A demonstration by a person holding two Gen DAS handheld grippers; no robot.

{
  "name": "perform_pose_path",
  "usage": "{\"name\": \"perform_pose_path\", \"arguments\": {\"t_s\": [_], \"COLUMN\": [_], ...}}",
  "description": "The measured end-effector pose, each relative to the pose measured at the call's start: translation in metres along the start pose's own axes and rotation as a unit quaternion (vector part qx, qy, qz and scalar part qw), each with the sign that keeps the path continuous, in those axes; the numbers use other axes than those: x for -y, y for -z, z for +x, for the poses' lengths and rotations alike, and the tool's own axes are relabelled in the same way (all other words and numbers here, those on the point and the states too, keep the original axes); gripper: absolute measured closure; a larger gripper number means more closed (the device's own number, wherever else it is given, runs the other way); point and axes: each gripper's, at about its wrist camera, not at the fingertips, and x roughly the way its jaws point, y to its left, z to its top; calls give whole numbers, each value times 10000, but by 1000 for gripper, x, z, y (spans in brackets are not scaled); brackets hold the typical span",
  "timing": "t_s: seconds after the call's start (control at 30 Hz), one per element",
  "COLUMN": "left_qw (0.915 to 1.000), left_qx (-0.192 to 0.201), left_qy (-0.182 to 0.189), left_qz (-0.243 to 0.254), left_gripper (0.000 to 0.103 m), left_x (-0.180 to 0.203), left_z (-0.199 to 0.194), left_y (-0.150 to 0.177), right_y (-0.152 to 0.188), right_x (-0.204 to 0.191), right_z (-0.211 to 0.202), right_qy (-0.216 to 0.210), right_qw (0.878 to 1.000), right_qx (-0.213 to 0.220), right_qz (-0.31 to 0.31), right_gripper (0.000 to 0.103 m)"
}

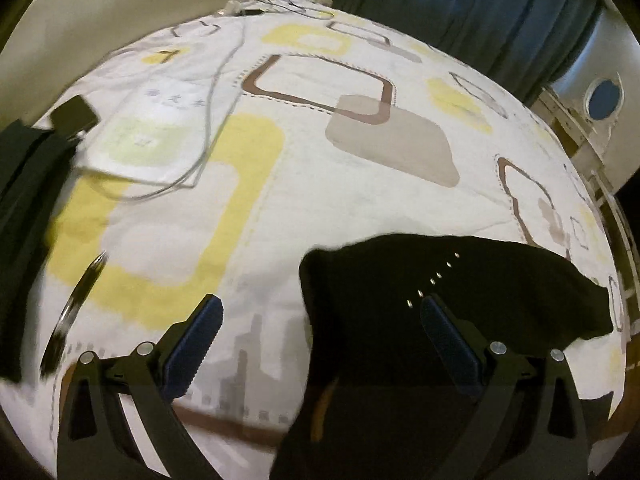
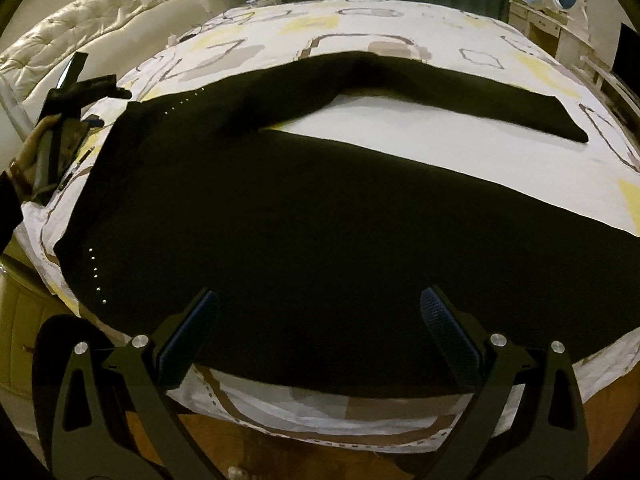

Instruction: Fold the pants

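Lying flat across the bed [image 2: 400, 24], the black pants [image 2: 320, 240] fill most of the right wrist view: waist end at 9 o'clock, one leg running out to 3 o'clock, the other leg angling off toward 1–2 o'clock w/ a wedge of bare sheet between them. Two short rows of small metal studs [image 2: 95, 272] show near the waist edge, one at 8 o'clock, one at 10 o'clock.

Right gripper [image 2: 320, 316] hovers over the near edge of the pants, jaws spread wide, nothing between them; cloth sits below the fingertips, contact can't be judged. Wood floor shows under the bed edge at 6 o'clock.

Left gripper [image 1: 322, 320] is also wide open, empty. Its right finger sits over a corner of the pants at 4–5 o'clock in the left wrist view, its left finger over patterned sheet. In the right wrist view, that same gripper is at 9 o'clock, just off the waist edge, held by a hand [image 2: 28, 152].

Also on the bed, left wrist view: white pouch [image 1: 140, 136] w/ a looped cable [image 1: 208, 120] at 10 o'clock, dark phone [image 1: 74, 118] touching its far-left corner. Headboard [image 2: 100, 36] at 10–11 o'clock, curtains [image 1: 480, 12] at 12–1 o'clock.
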Motion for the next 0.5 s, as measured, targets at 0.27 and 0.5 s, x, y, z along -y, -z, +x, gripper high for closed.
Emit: {"name": "perform_pose_path", "arguments": {"t_s": [0.27, 0.5], "left_qw": [9964, 9969], "left_qx": [-152, -196], "left_qy": [-303, -263], "left_qz": [779, 712], "left_gripper": [5, 11], "left_x": [10, 0], "left_z": [34, 41], "left_y": [-8, -10], "right_y": [-11, -16], "right_x": [6, 3], "right_z": [21, 30], "right_qy": [-65, -162], "right_qw": [9998, 9995], "right_qx": [-135, -206], "right_qz": [145, 147], "right_gripper": [2, 2]}}
